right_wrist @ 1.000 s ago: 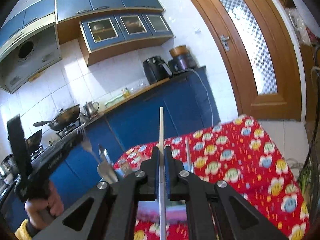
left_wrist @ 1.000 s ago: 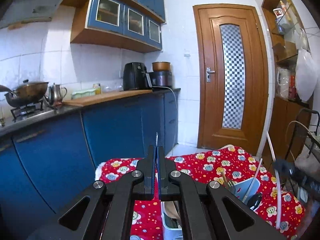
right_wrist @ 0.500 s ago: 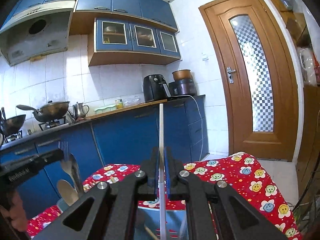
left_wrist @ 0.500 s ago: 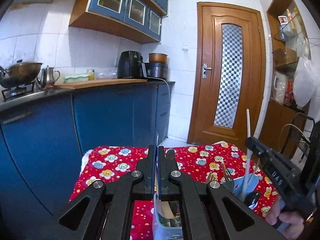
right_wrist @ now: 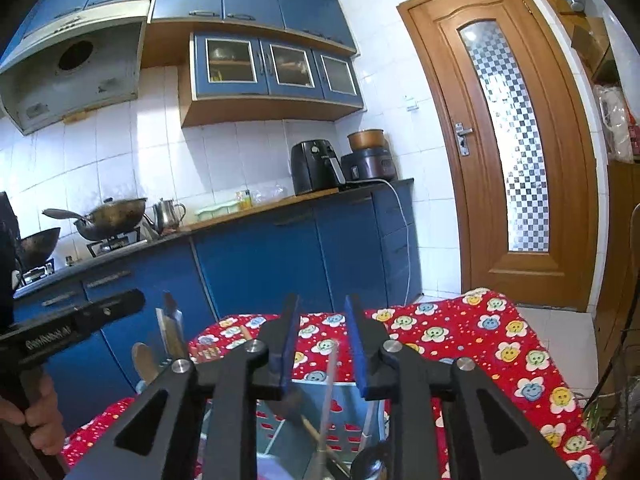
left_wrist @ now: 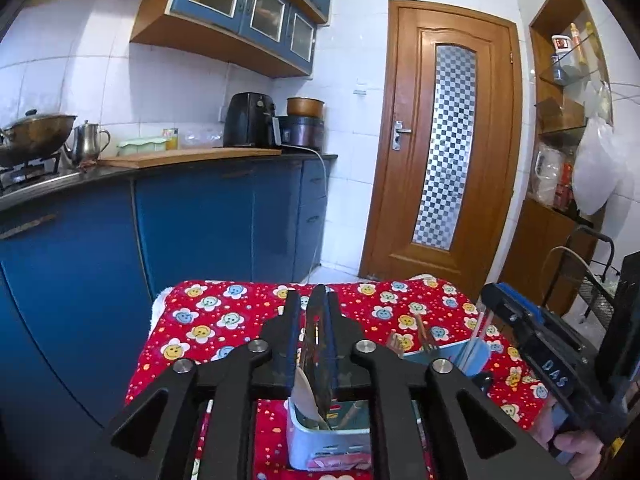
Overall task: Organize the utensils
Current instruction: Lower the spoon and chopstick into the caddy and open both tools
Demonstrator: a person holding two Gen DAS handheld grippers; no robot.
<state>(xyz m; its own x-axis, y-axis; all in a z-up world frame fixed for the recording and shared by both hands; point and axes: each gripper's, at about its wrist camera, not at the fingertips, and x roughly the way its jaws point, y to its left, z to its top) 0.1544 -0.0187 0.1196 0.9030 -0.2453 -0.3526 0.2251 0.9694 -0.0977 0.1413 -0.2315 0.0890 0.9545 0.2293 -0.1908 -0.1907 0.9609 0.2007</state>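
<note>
On the left wrist view, the left gripper [left_wrist: 314,312] has its two fingers pressed together on a thin dark flat utensil [left_wrist: 316,354], which runs down between the pads toward a pale blue-grey utensil holder [left_wrist: 328,446] just below; what kind of utensil it is cannot be told. A wooden spoon [left_wrist: 306,394] leans in that holder beside the gripped piece. The holder stands on a table covered by a red cloth with smiley flowers [left_wrist: 212,320]. To the right on the same cloth sits a light blue holder [left_wrist: 474,356] with forks and wooden handles standing in it, and the right gripper shows at the frame's right edge. On the right wrist view, the right gripper [right_wrist: 322,344] is spread, its blue-padded fingers [right_wrist: 356,344] well apart with nothing between them. Below the gap a white chopstick [right_wrist: 329,376] stands tilted in the light blue holder [right_wrist: 344,408], clear of both pads, alongside a wooden handle and a dark spoon. The left gripper [right_wrist: 72,328] is visible at the left with the person's hand [right_wrist: 40,416] on its grip, near a wooden spoon [right_wrist: 142,360] and upright utensils. Blue cabinets [right_wrist: 256,264] stand behind the table.
</note>
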